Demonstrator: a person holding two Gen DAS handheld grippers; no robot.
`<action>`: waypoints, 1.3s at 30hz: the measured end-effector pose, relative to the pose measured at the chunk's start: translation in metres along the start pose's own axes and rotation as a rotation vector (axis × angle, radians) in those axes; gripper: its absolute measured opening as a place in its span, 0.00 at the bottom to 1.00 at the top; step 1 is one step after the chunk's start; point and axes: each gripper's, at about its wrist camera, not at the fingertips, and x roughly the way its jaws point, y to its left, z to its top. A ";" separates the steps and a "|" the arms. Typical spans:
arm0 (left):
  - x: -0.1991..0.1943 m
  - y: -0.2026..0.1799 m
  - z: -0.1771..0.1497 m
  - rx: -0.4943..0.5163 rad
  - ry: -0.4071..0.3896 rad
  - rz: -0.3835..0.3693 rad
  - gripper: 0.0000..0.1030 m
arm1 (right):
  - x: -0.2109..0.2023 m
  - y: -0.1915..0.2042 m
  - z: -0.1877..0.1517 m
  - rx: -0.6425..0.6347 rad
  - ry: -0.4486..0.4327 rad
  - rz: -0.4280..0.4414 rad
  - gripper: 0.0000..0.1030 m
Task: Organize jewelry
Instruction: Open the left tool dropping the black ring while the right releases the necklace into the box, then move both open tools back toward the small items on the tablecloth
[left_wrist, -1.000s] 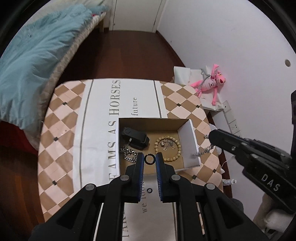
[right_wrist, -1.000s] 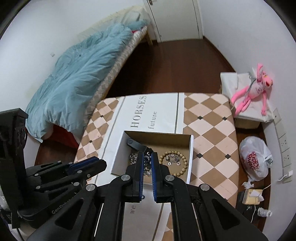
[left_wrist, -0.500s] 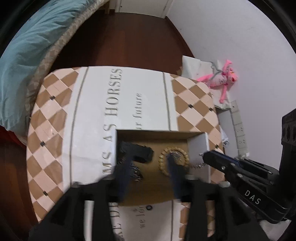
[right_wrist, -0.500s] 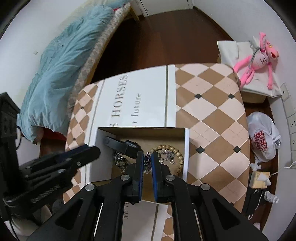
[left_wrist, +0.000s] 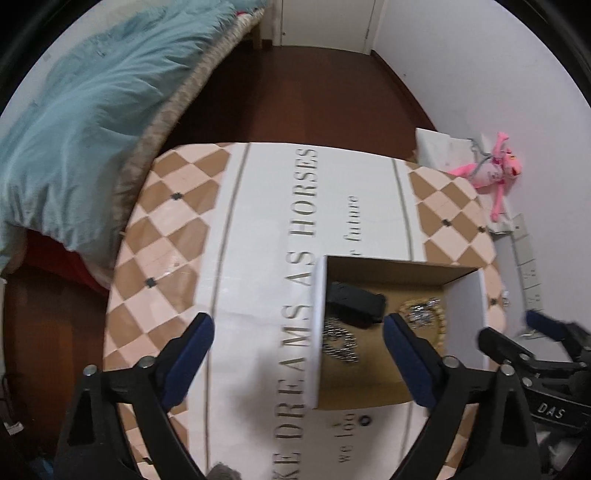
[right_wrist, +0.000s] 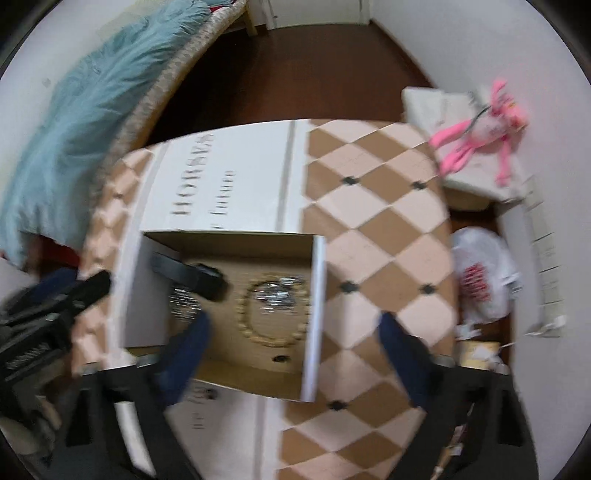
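Observation:
An open cardboard box (left_wrist: 465, 306) (right_wrist: 317, 295) sits on the checked tablecloth (left_wrist: 258, 240). Inside lie a black strap (left_wrist: 354, 299) (right_wrist: 192, 275), a silver chain (left_wrist: 341, 339) (right_wrist: 183, 299), a wooden bead bracelet (left_wrist: 424, 317) (right_wrist: 273, 314) ringing small silver pieces, and a small dark ring (right_wrist: 279, 357). Another small black ring (left_wrist: 364, 420) lies on the cloth before the box. My left gripper (left_wrist: 299, 325) hangs over the box's left wall, jaws opening, gripping nothing. My right gripper (right_wrist: 291, 332) hangs over the right wall and the bracelet, jaws opening, also gripping nothing.
A bed with a teal blanket (left_wrist: 74, 110) runs along the table's left side. A pink plush toy (left_wrist: 491, 173) lies on a white box by the right wall. On the dark floor to the right lies a white plastic bag (right_wrist: 480, 280).
Both grippers went from shut to wide open, the left first, the right just now. Both sank toward the box, which now fills more of each view.

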 end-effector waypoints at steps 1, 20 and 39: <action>-0.001 0.001 -0.003 0.004 -0.010 0.014 0.94 | 0.000 0.001 -0.004 0.000 -0.005 -0.027 0.97; -0.068 -0.008 -0.048 0.035 -0.164 0.053 0.95 | -0.067 0.005 -0.054 0.048 -0.182 -0.136 0.97; -0.052 0.014 -0.095 -0.023 -0.060 0.170 0.95 | -0.050 0.031 -0.113 0.038 -0.138 -0.026 0.97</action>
